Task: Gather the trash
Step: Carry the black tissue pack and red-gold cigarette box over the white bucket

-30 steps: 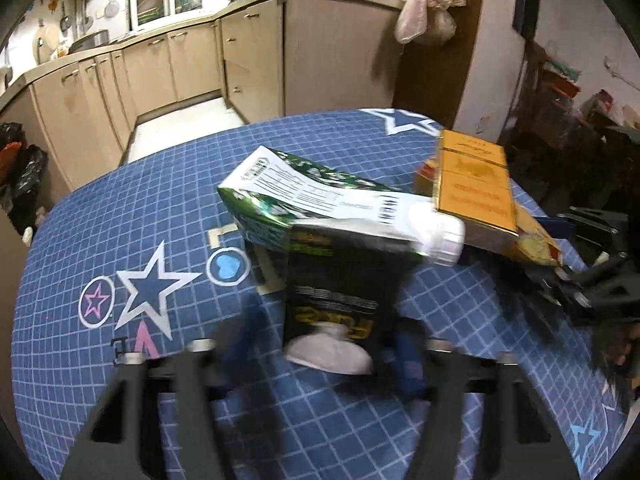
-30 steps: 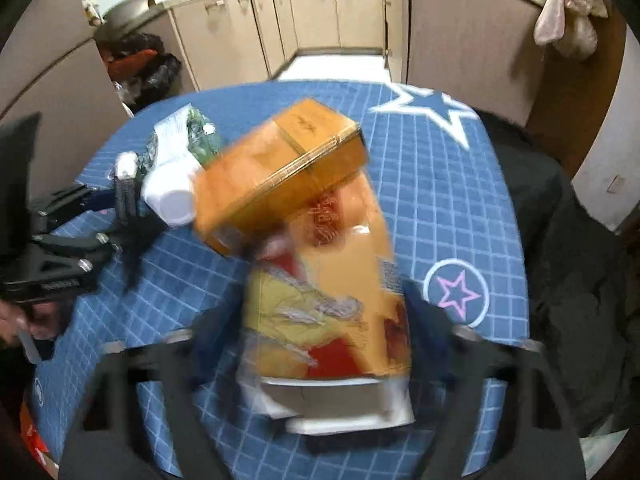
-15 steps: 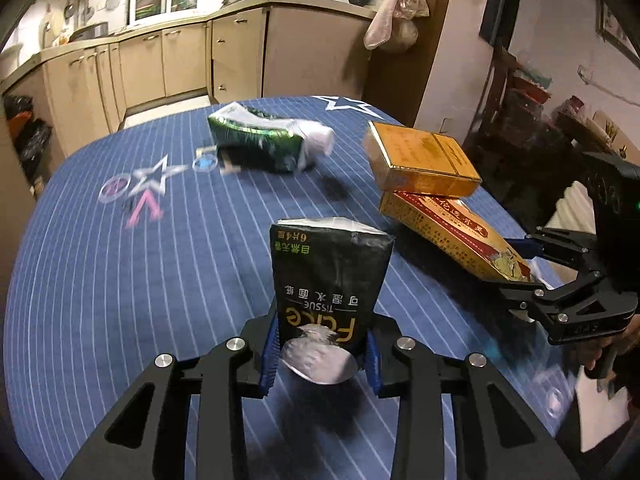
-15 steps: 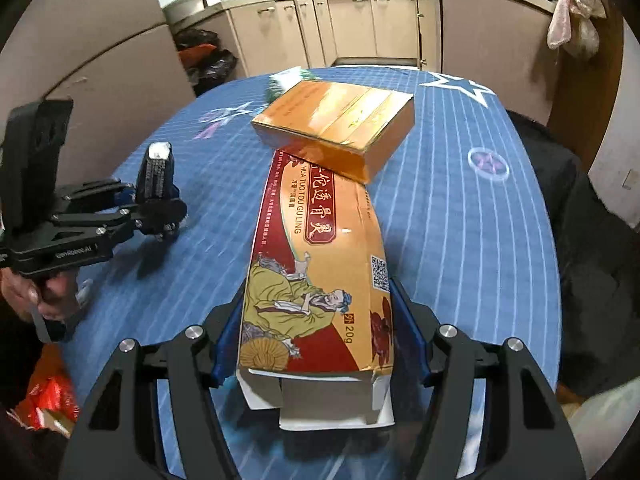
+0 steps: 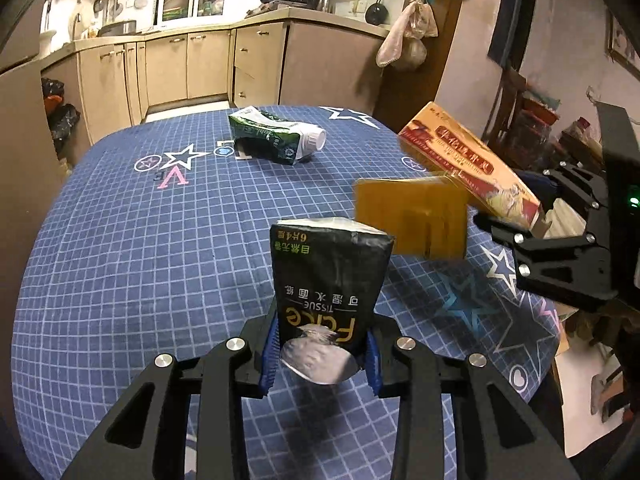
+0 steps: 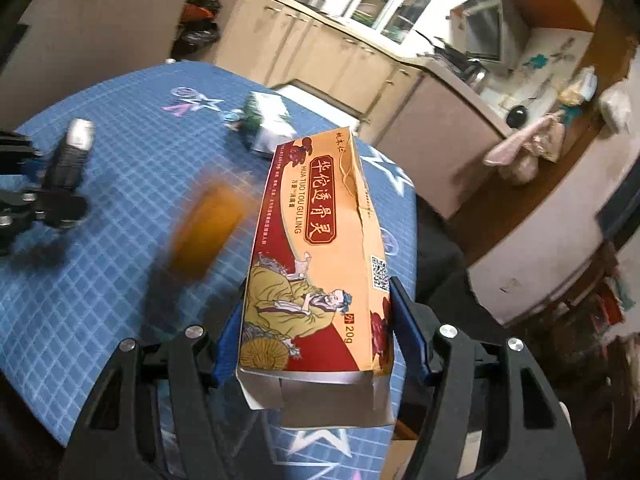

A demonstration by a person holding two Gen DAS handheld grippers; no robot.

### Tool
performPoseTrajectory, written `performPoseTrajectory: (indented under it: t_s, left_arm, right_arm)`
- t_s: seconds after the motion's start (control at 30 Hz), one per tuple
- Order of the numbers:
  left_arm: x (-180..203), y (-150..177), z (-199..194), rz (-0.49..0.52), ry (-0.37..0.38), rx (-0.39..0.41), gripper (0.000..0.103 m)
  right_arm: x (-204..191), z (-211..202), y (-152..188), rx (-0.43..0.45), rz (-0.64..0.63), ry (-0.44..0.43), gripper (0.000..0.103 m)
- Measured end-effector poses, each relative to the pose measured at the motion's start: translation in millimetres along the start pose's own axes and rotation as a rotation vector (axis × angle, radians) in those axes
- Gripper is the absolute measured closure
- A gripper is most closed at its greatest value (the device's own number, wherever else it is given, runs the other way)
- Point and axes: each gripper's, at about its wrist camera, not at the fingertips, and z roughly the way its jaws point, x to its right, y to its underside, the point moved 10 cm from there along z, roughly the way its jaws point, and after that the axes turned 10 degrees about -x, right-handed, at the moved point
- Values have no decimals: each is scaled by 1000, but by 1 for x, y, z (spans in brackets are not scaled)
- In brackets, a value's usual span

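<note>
My left gripper (image 5: 320, 344) is shut on a black tissue pack (image 5: 328, 276), held upright above the blue checked tablecloth (image 5: 140, 240). My right gripper (image 6: 318, 336) is shut on a long orange and red medicine box (image 6: 320, 248), tilted up over the table's right side; the same medicine box (image 5: 468, 168) shows in the left wrist view. A flat orange box (image 5: 412, 216) is blurred below it, in motion; whether it touches the cloth I cannot tell. A green milk carton (image 5: 276, 140) with a white cap lies on its side at the far end of the table.
Beige kitchen cabinets (image 5: 192, 68) run behind the table. Cloth bags (image 5: 404, 36) hang on a wooden post at the back right. Dark rubbish bags (image 5: 60, 116) sit on the floor at the left. Cluttered furniture (image 5: 536, 120) stands beyond the table's right edge.
Both grippers have lifted and pulled back with the tissue pack and the medicine box. The flat orange box, which lay on the medicine box, has slid off. The right view has rolled.
</note>
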Motion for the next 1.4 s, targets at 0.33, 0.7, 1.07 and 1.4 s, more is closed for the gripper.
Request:
performPoseTrajectory:
  t_s: [0.33, 0.7, 1.07, 1.4]
  left_arm:
    - [-1, 1, -8, -6, -83, 2, 67]
    - [-9, -1, -16, 7, -246, 22, 67]
    - [-1, -11, -40, 58, -362, 73, 67]
    - [17, -21, -50, 101, -399, 104, 67]
  right_arm:
    - [12, -27, 39, 24, 303, -328, 41]
    - [-22, -54, 51, 43, 363, -464, 41]
    - [11, -80, 50, 125, 393, -427, 41]
    - [32, -90, 62, 157, 436, -406, 41]
